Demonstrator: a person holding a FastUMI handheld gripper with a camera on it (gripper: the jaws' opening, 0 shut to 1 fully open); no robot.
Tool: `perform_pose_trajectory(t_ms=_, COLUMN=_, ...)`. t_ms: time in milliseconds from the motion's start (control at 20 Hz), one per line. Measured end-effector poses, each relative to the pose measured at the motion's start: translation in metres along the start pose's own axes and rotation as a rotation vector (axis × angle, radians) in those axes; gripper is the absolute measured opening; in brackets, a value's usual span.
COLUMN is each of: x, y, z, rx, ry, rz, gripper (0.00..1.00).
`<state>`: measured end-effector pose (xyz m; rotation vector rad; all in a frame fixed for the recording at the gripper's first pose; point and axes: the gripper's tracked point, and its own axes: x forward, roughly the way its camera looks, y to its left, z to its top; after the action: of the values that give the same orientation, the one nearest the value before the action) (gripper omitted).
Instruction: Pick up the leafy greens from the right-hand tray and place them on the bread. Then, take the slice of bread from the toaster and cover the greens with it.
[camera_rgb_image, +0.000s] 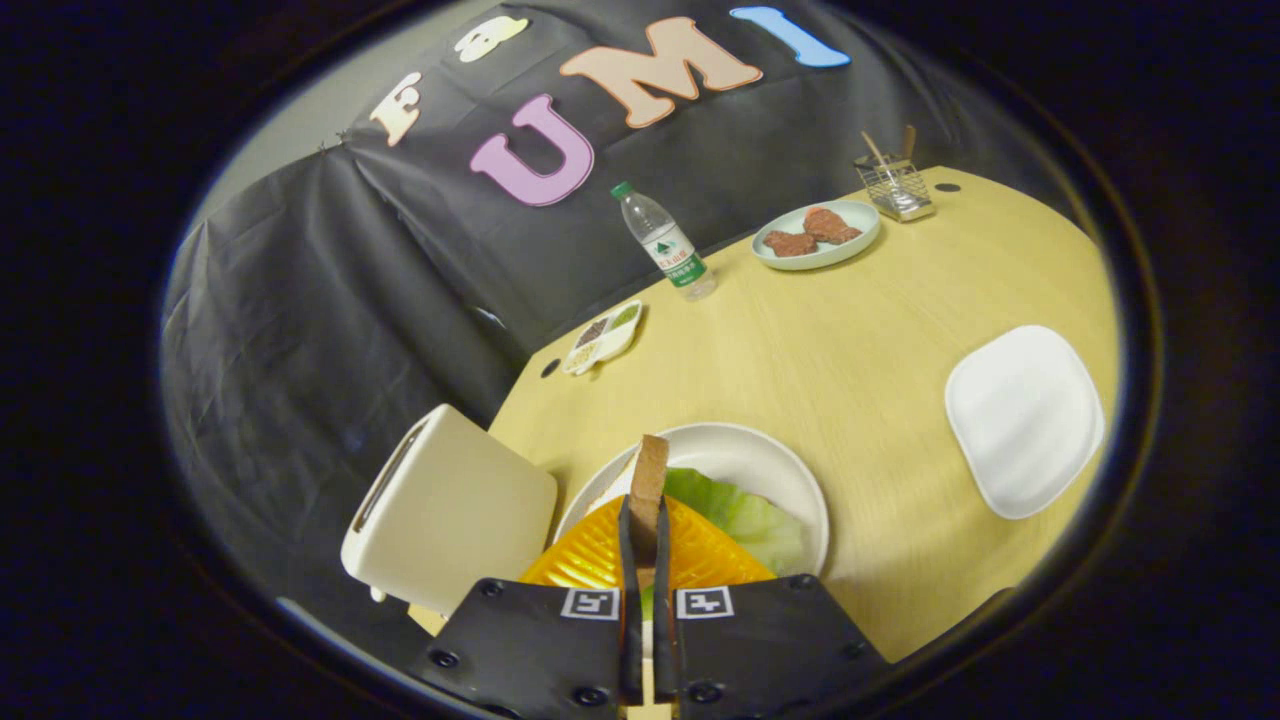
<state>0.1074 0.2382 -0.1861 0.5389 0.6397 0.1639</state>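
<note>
My gripper (646, 520) is shut on a slice of bread (648, 480), held edge-on and upright between the two fingers. It hangs over a round white plate (790, 475) that carries pale green leafy greens (745, 515) on top of another slice, whose pale edge (606, 492) shows just left of the fingers. A cream toaster (450, 510) stands on the table to the left of the plate, its slot facing up and left. A square white tray (1022, 418) lies bare to the right of the plate.
At the back of the wooden table (860, 340) stand a water bottle (665, 243), a small divided dish (603, 338), a pale plate with meat pieces (815, 235) and a wire holder with utensils (895, 185). The table's left edge runs beside the toaster.
</note>
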Motion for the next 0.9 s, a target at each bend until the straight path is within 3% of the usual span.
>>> perform_pose_trajectory(t_ms=250, x=0.001, y=-0.018, z=-0.009, rx=-0.088, ry=0.011, rz=-0.078, gripper=0.13)
perform_pose_trajectory(t_ms=450, x=0.001, y=-0.031, z=-0.014, rx=-0.213, ry=0.014, rz=-0.159, gripper=0.26)
perform_pose_trajectory(t_ms=650, x=-0.005, y=-0.036, z=-0.007, rx=-0.290, ry=-0.013, rz=-0.211, gripper=0.53)
perform_pose_trajectory(t_ms=900, x=-0.021, y=-0.031, z=0.018, rx=-0.263, ry=-0.087, rz=-0.190, gripper=0.87)
